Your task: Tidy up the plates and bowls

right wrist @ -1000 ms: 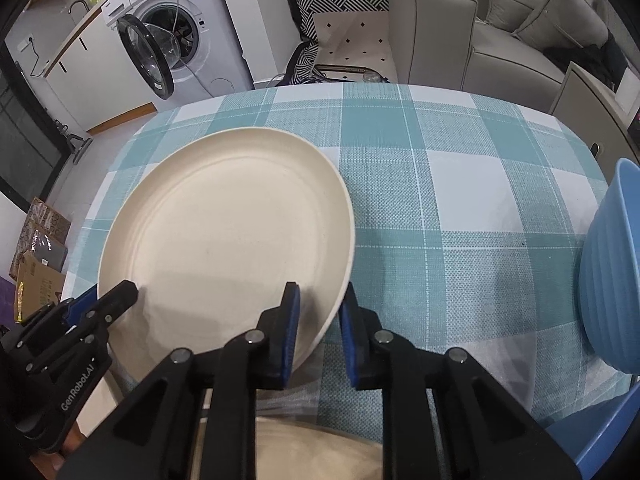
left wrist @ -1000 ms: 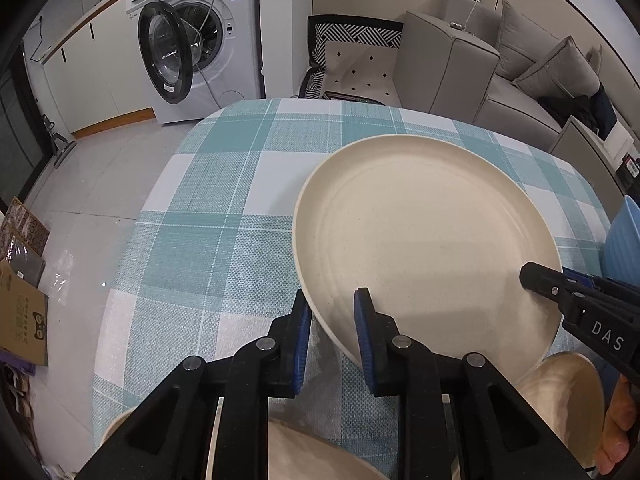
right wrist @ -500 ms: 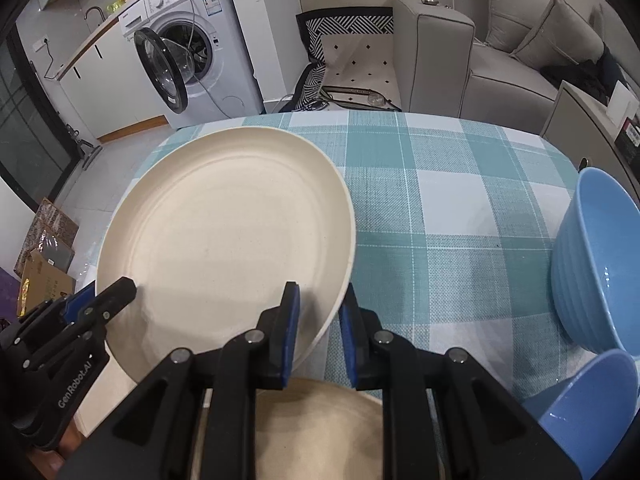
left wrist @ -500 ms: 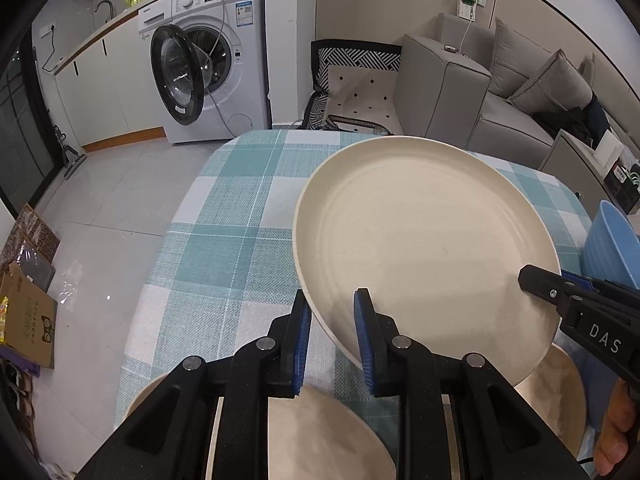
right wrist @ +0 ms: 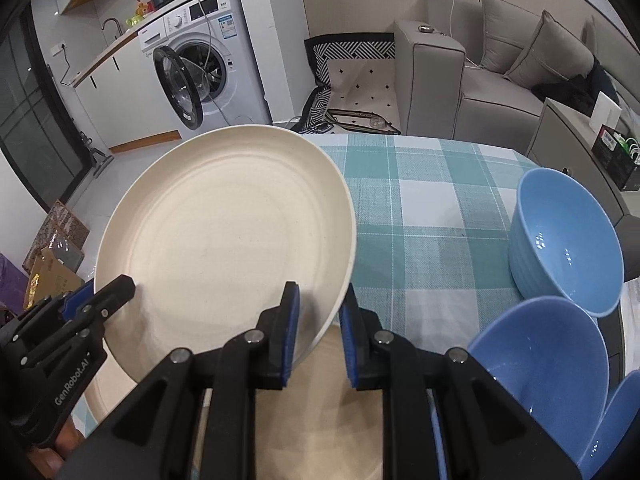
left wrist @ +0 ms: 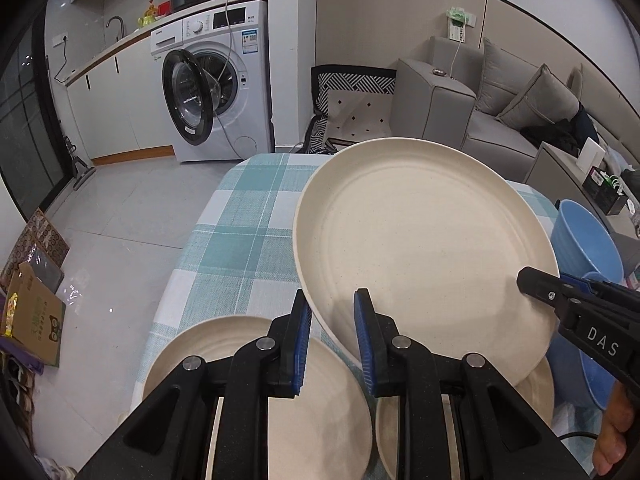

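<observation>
Cream plate (left wrist: 424,248) aloft, left claw (left wrist: 331,336) and right claw (right wrist: 319,334) each pinching its rim.

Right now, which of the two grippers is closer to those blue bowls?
Right. The right gripper grips the cream plate's edge on the side facing the blue bowls. The left gripper clamps the opposite edge, with the whole plate between it and them.
</observation>
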Action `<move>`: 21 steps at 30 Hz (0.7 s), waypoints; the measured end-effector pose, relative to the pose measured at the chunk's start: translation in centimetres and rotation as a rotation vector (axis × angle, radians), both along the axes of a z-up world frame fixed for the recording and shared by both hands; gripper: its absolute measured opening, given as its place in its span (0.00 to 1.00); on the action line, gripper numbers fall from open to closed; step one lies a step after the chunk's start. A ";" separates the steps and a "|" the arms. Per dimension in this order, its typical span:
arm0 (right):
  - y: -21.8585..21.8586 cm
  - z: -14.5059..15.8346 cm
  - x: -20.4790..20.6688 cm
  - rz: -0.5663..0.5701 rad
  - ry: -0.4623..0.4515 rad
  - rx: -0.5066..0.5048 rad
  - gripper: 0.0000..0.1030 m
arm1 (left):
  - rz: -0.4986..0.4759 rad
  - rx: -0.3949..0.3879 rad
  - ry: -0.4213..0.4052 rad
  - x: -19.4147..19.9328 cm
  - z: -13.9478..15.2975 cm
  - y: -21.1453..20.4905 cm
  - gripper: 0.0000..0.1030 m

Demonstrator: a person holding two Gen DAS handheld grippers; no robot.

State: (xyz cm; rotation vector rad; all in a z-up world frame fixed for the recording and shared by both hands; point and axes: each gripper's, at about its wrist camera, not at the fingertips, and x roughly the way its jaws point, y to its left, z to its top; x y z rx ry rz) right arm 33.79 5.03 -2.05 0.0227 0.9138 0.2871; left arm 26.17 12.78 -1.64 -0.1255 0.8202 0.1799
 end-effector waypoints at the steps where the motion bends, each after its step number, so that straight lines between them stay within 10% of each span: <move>1: -0.2 0.1 -0.5 0.003 -0.001 0.002 0.19 | -0.001 0.001 0.000 -0.4 0.2 -0.2 0.21; 21: -3.9 1.4 -9.1 0.022 -0.036 0.013 0.19 | -0.028 0.016 -0.039 -9.0 1.5 -4.5 0.21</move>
